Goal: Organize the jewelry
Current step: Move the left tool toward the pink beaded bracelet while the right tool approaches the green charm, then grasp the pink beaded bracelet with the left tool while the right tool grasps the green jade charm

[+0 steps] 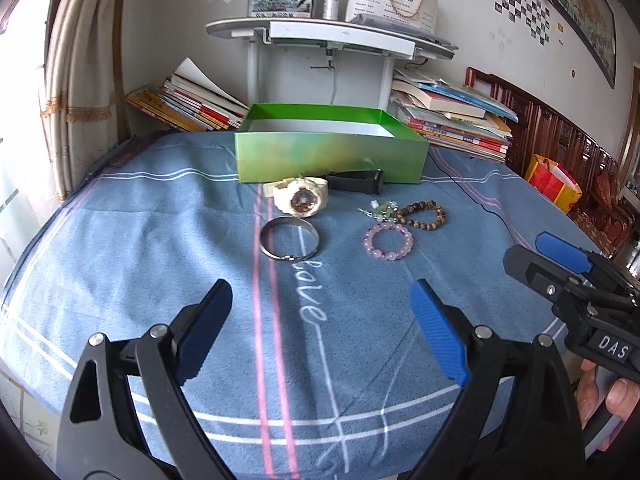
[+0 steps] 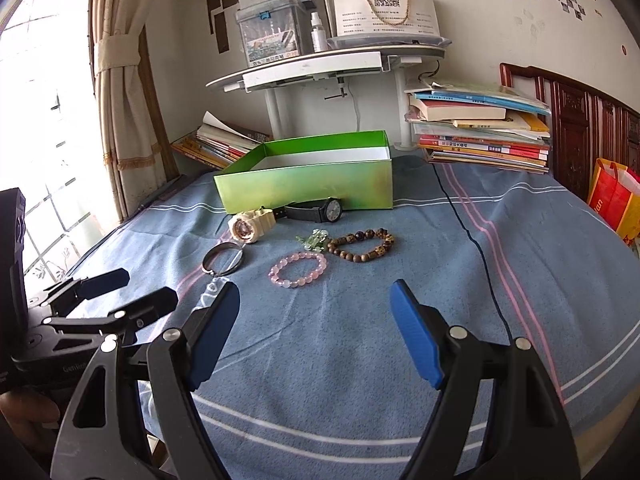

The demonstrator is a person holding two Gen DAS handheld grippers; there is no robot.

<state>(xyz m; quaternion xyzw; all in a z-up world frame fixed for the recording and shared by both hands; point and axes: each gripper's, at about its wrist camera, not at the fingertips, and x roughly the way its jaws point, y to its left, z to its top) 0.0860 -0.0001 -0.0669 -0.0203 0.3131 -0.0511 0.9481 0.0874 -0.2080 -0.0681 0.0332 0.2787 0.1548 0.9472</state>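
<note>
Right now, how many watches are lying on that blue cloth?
2. A cream watch lies in front of the green box, near its left end. A black watch lies right beside it, against the box's front wall. The box's floor is partly hidden.

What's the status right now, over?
Left hand-held gripper and right hand-held gripper open, empty. Jewelry untouched on cloth; green box empty. Nothing blocking.
</note>
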